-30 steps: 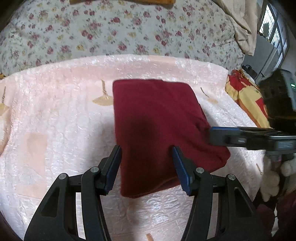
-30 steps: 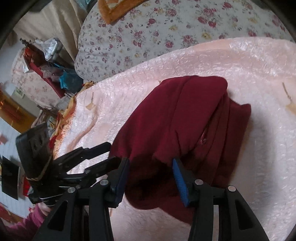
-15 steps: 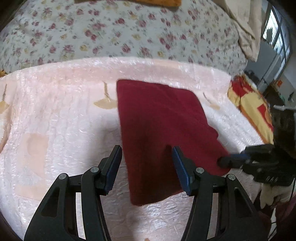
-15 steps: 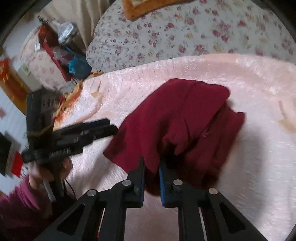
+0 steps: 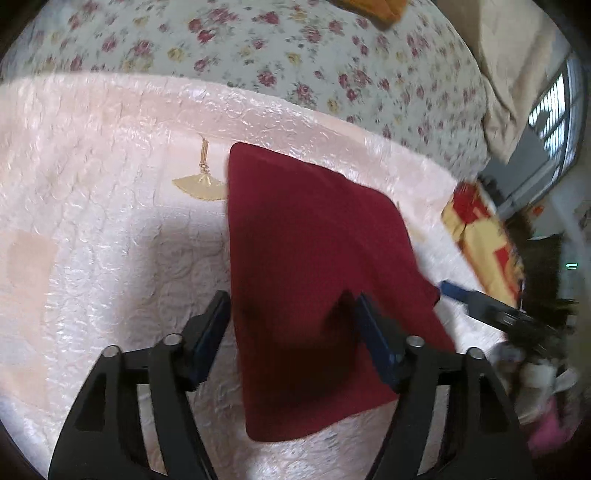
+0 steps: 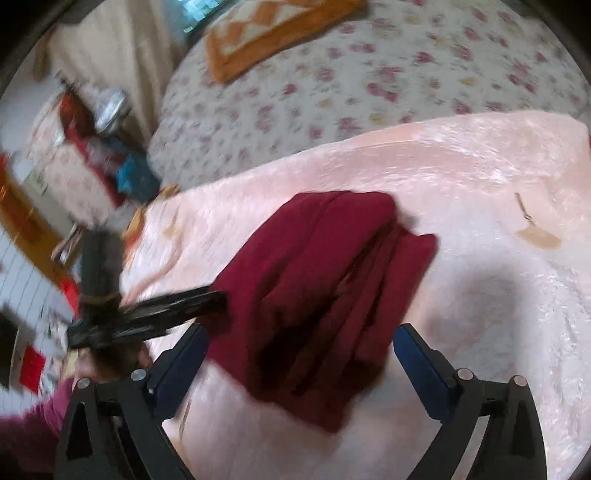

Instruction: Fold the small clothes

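A dark red folded garment lies flat on the pink bedspread. My left gripper hovers over its near half with the jaws opening; the cloth lies between the fingers and the pads do not press it. In the right wrist view the garment shows its stacked folds. My right gripper straddles its near edge, jaws opening wide, with nothing pinched. The left gripper reaches in from the left, and a blue finger of the right gripper shows at the garment's right corner.
A floral quilt covers the bed beyond the pink spread. An orange patterned cloth lies on it farther back. A red and yellow cloth hangs at the bed's right edge. Cluttered furniture stands off the left side.
The right gripper shut on a fold of the garment, then sprang wide open and let it go. The left jaws widened. The garment now lies flatter, and both views have shifted.
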`<state>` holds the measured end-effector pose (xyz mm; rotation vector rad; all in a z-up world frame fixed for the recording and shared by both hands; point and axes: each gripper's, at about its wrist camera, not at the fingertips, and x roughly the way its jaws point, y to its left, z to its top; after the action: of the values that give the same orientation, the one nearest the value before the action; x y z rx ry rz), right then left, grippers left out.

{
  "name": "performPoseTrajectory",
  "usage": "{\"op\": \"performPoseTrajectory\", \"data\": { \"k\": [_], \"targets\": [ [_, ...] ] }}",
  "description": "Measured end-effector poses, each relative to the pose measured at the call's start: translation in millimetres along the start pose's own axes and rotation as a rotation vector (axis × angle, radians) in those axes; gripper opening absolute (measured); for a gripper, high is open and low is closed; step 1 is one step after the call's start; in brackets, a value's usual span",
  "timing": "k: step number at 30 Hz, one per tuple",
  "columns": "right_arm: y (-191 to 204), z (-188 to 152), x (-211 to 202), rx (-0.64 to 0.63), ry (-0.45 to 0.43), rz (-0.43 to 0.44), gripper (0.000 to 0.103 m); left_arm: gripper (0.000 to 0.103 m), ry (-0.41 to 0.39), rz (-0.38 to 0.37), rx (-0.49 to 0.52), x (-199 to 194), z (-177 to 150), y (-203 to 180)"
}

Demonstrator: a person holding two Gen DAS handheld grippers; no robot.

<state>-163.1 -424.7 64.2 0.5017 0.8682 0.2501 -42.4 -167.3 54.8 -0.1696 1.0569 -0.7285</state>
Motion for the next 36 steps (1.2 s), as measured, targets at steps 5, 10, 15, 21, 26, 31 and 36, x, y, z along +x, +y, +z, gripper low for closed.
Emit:
{"op": "performPoseTrajectory", "data": {
  "k": [5,10,15,21,26,31,36],
  "targets": [
    [-29,21,48,0.14,0.044,0.044,0.1,0.079,0.076,-0.064,-0.051,25,8,7],
    [-28,27,64,0.141,0.019,0.089,0.101,0.083,0.125,-0.075,-0.046,46,6,5],
    [-19,25,70,0.068,0.032,0.005,0.07,0.072,0.121,-0.054,-0.01,35,5,-7],
    [5,21,34,0.049,0.027,0.102,0.049,0.068,0.121,-0.076,0.021,-10,-7,-22],
    [38,-5,13,-0.013,0.069,0.143,0.049,0.068,0.116,-0.038,0.023,-49,-45,-29],
    [48,-46,21,-0.075,0.119,0.053,0.049,0.07,0.151,0.069,0.018,-34,-85,-20],
    [58,-58,7,-0.148,0.063,-0.054,0.049,0.071,0.078,0.114,0.035,-40,-92,-26]
  ]
}}
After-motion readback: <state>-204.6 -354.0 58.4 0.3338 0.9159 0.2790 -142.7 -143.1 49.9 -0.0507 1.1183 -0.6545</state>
